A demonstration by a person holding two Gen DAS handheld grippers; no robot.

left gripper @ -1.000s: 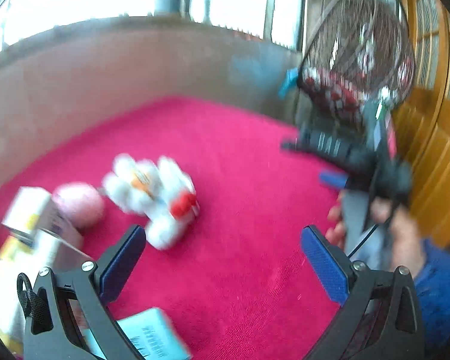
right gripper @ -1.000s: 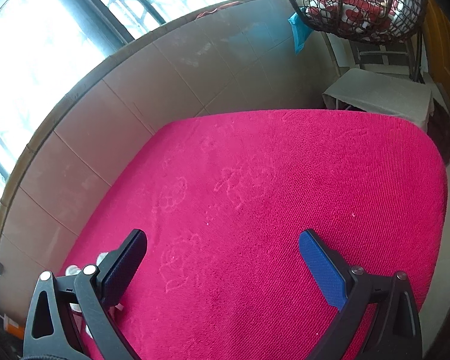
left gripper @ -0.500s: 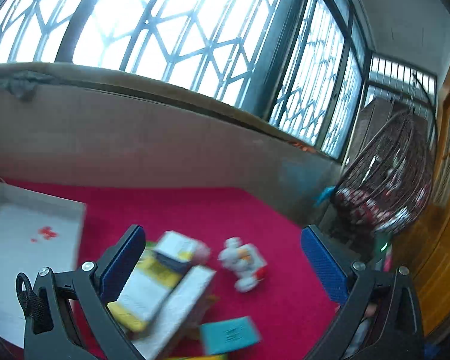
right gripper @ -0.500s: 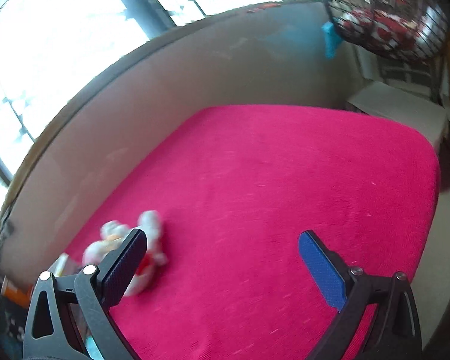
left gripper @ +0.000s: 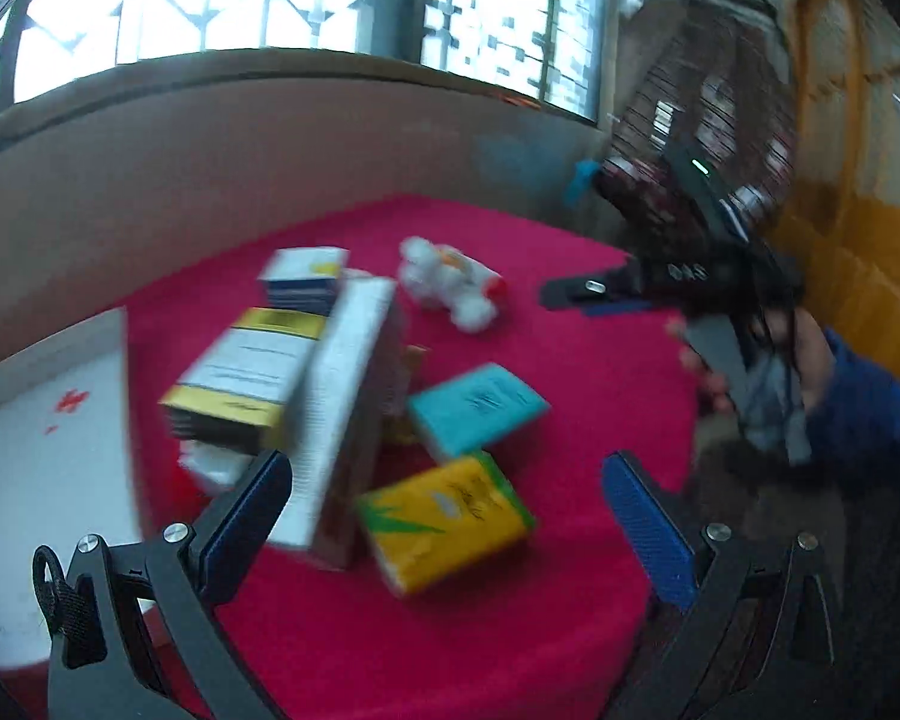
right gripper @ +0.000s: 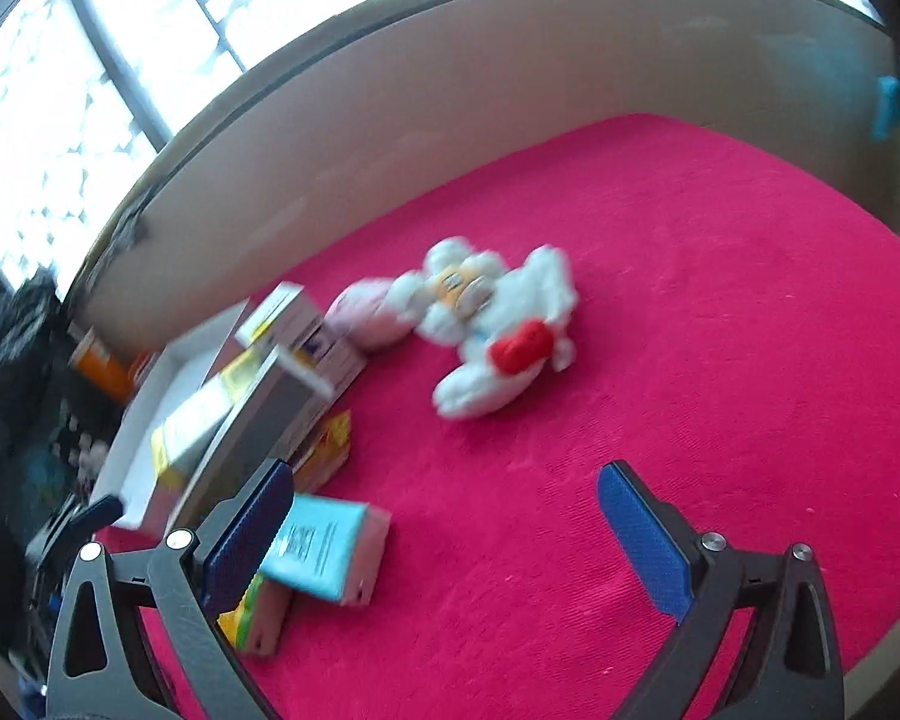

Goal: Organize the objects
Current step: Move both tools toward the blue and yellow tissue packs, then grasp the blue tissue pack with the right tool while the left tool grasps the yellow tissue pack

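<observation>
- My left gripper [left gripper: 444, 516] sits nearest in its own view, jaws spread wide with nothing between the blue pads; it hangs over the near edge of the red cloth [left gripper: 390, 648].
- My right gripper [right gripper: 444, 534] is likewise wide open and holds nothing, touching no object that I can see.
- Just beyond the left pads lies the yellow packet [left gripper: 444, 522], flat on the cloth. I judge it light and slightly squashy, like a tissue pack, so I would take it across its short sides.
- Just past it is the teal box [left gripper: 477, 408], also lying flat; it looks like stiff, light card, easy to pinch across its narrow width.
- Left of those, a cluster of cartons leans together: a tall white box [left gripper: 342, 408] tilted against a yellow-and-white carton [left gripper: 246, 378]. They look light but likely to topple if nudged, so I would grip one across its thin faces from above.
- At far left stands a white tray [left gripper: 42, 480], which I take for the place to put things.
- Further back lies the white plush toy [right gripper: 492, 330] with a red patch, beside a pink ball [right gripper: 366, 318]. The toy is soft and will compress; the body is the surest hold.
- In the left view, the person's hand [left gripper: 756, 372] holds the other gripper at the right edge.
</observation>
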